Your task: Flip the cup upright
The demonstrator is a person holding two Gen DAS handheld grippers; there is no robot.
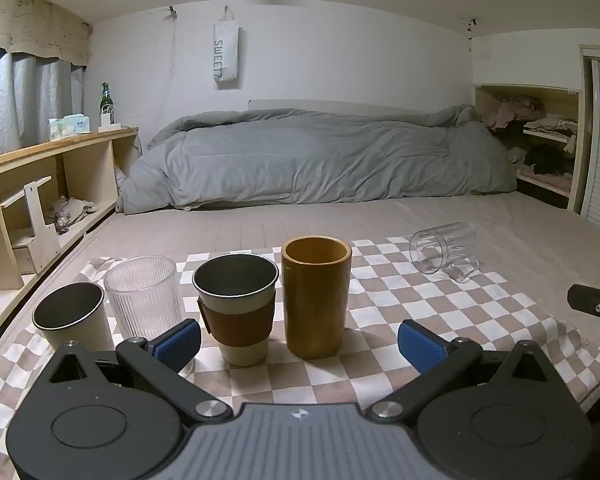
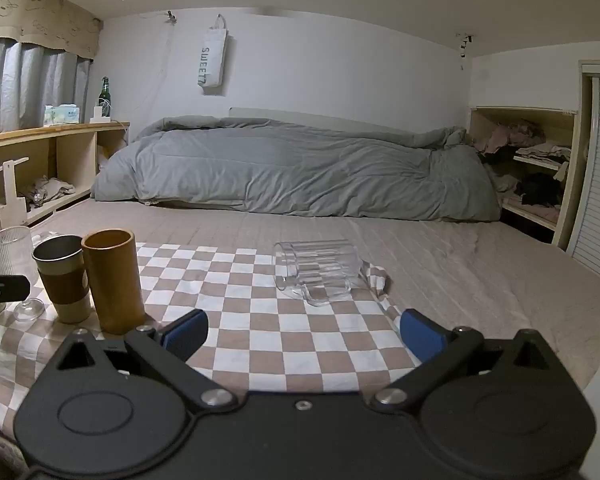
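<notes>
Glass mug (image 2: pixel 318 272), clear and with a handle, lies on its side on the checkered cloth (image 2: pixel 260 320), straight ahead of the right tool (image 2: pixel 302 336) and a little beyond its fingertips, with its open mouth turned to that tool's left and its handle resting against the cloth. From the left tool (image 1: pixel 300 344) the same mug sits well off to the front-right, apart from everything else. Neither tool touches it: the right tool's blue pads stand wide apart with nothing between them, and the left tool is likewise spread and empty. Directly in front of the left tool stand four cups already upright in a row: a small metal cup (image 1: pixel 72 316), a ribbed glass (image 1: pixel 144 296), a sleeved tumbler (image 1: pixel 236 312) and a tall ochre cup (image 1: pixel 316 296). Judging by this, the flip has not begun; the mug is the one vessel not yet standing. What remains is the whole of it: reaching in, closing on the mug's body or rim, tipping it onto its base and letting go. The right tool looks better placed for that.
</notes>
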